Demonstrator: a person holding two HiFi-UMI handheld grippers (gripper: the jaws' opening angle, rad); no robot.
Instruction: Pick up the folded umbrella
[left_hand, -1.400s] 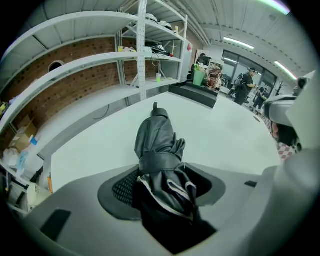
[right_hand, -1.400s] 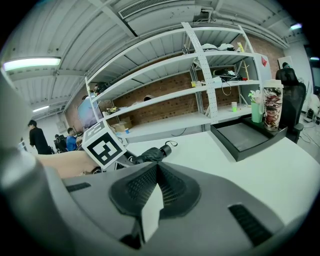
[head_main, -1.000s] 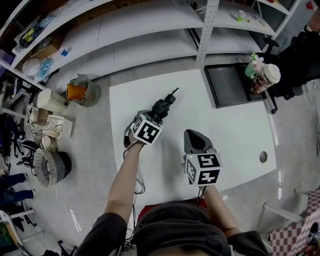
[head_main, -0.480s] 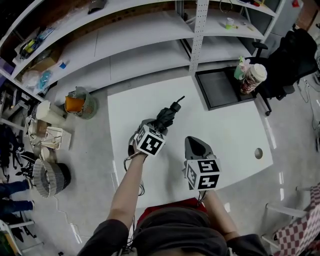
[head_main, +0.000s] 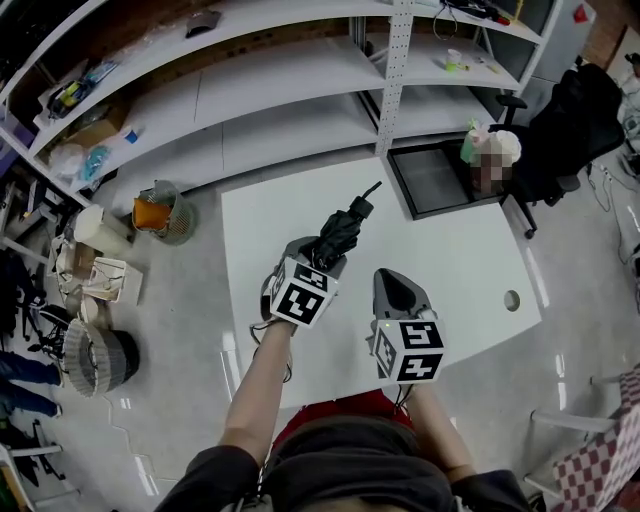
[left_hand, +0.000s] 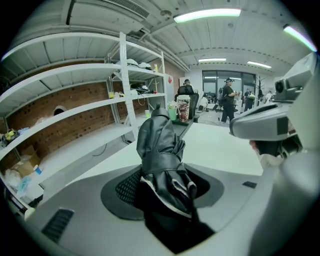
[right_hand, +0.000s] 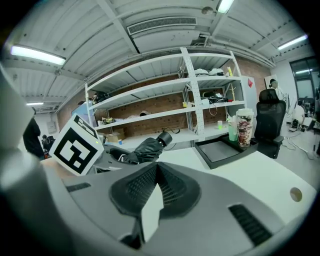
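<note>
The folded black umbrella (head_main: 343, 232) is off the white table (head_main: 460, 265), its handle end pointing up and away toward the shelves. My left gripper (head_main: 320, 262) is shut on its bundled canopy. In the left gripper view the umbrella (left_hand: 159, 150) fills the space between the jaws of the left gripper (left_hand: 167, 192), strap wrapped round its middle. My right gripper (head_main: 392, 285) hovers just right of it over the table, jaws together and nothing in them. The right gripper view shows the right gripper (right_hand: 157, 172) with its pads meeting, and the umbrella (right_hand: 145, 148) to the left.
A black tray (head_main: 432, 178) lies at the table's far right, with a cup and a green bottle (head_main: 470, 143) beside it. A black office chair (head_main: 575, 115) stands to the right. White shelves (head_main: 290, 90) run behind the table. A basket (head_main: 163, 190) and clutter sit on the floor at left.
My left gripper has risen with the umbrella, which now tilts more steeply off the table. The right gripper has risen a little beside it.
</note>
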